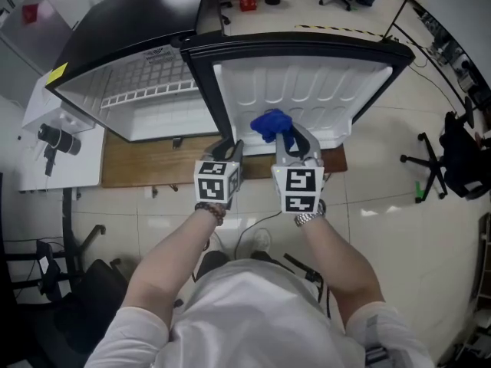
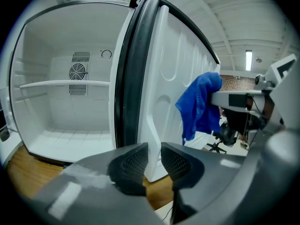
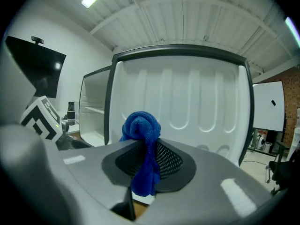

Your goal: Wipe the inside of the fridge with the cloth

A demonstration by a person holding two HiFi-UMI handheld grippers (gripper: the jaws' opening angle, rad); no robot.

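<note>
**Blue cloth clamped at the open fridge door**

The fridge (image 1: 146, 98) stands on a wooden board (image 1: 146, 171) on the tiled floor, its door (image 1: 307, 83) swung wide. The door's white ribbed liner faces the person. The inside is bare and white, with one shelf (image 2: 65, 84) across it.

The right gripper (image 1: 296, 139) is closed on the blue cloth (image 1: 270, 123). In the right gripper view the cloth (image 3: 140, 128) bunches into a ball above the pads, and a tail of it hangs down between them. It is held up just in front of the lower part of the door liner, above the board's near edge. Whether it touches the liner cannot be told.

The left gripper (image 1: 228, 147) sits at the door's dark hinge-side edge, beside the right one. Its jaws are a narrow gap apart, and the lower corner of the white liner shows in that gap in the left gripper view. Whether the pads (image 2: 133, 165) press on the door cannot be told.
</note>
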